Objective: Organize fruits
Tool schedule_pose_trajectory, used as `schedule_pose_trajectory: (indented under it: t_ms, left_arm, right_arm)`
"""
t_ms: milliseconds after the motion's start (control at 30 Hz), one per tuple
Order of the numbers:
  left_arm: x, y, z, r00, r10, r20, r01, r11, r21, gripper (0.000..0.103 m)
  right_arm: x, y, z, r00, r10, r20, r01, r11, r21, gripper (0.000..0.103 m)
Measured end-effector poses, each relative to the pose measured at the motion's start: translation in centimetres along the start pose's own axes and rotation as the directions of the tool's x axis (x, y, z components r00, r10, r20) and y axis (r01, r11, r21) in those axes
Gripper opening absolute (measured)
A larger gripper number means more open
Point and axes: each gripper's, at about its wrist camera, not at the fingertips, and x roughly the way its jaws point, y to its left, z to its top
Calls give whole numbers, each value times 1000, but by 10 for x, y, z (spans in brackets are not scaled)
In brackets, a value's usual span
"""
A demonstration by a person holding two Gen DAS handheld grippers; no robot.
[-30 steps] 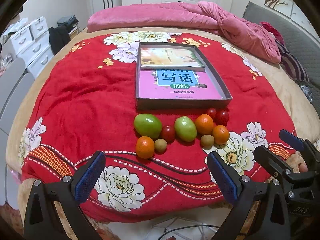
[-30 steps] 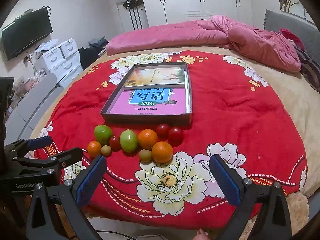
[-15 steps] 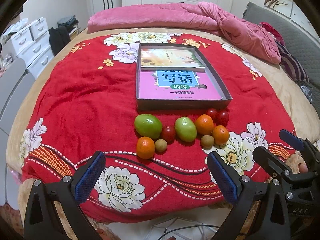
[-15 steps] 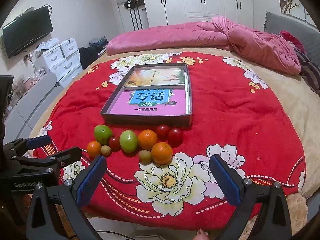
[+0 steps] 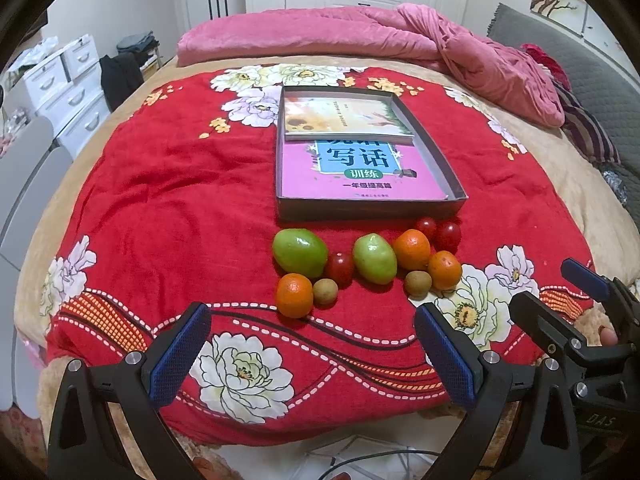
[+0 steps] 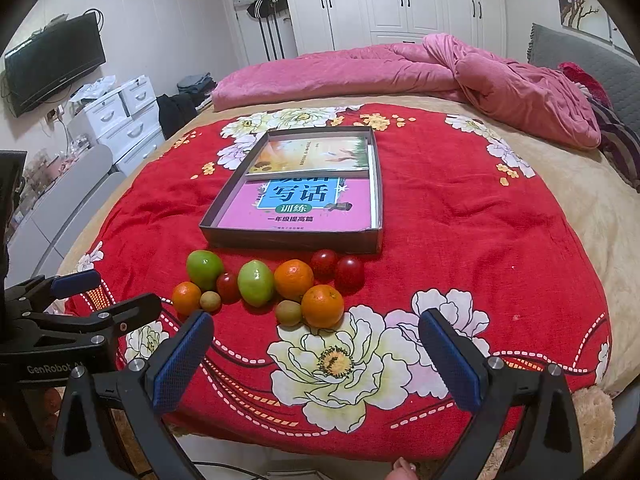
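My left tongs (image 5: 310, 354) are spread wide and empty, hovering low over the near edge of the bed; my right tongs (image 6: 316, 356) likewise spread wide, nothing between the pads. Fruits lie in a loose cluster on the red floral blanket (image 5: 168, 208), ahead of both tongs and clear of them, just in front of the near wall of the grey tray (image 5: 372, 208). Seen from the left wrist: large green fruit (image 5: 300, 253) at cluster left, an orange (image 5: 294, 295) in front of it and nearest my left tongs, a small brown fruit (image 5: 325, 291) touching that orange, a red tomato (image 5: 339, 267) behind it. Second green fruit (image 5: 374, 258) mid-cluster, beside an orange (image 5: 411, 249); another brown fruit (image 5: 418, 283) and orange (image 5: 445, 270) sit at right front, nearest my right tongs. Two red tomatoes (image 5: 438, 232) are closest to the tray. The tray holds only two books: a pink workbook (image 5: 360, 176) with a sunflower-cover book (image 5: 344, 116) overlapping its far end. No fruit in the tray yet
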Motion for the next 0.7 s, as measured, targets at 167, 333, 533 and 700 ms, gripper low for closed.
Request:
schedule_pose_trajectory:
  t_ms: [167, 333, 533, 700]
  left_arm:
    - [0, 1, 1, 1000, 0, 2, 0, 1000, -2, 101]
    - [1, 3, 1, 1000, -3, -3, 2, 1000, -8, 101]
    - [4, 8, 1, 1000, -6, -10, 6, 1000, -21, 101]
    - [9, 16, 1, 1000, -3, -19, 2, 999, -43, 101]
  right_arm:
    - [0, 0, 0, 1000, 0, 1, 0, 1000, 1, 103]
    - [2, -2, 0, 1000, 0, -5, 0, 1000, 2, 103]
    - [4, -3, -1, 1000, 0, -9, 0, 1000, 6, 103]
    - [10, -3, -1, 1000, 0, -20, 0, 1000, 9, 103]
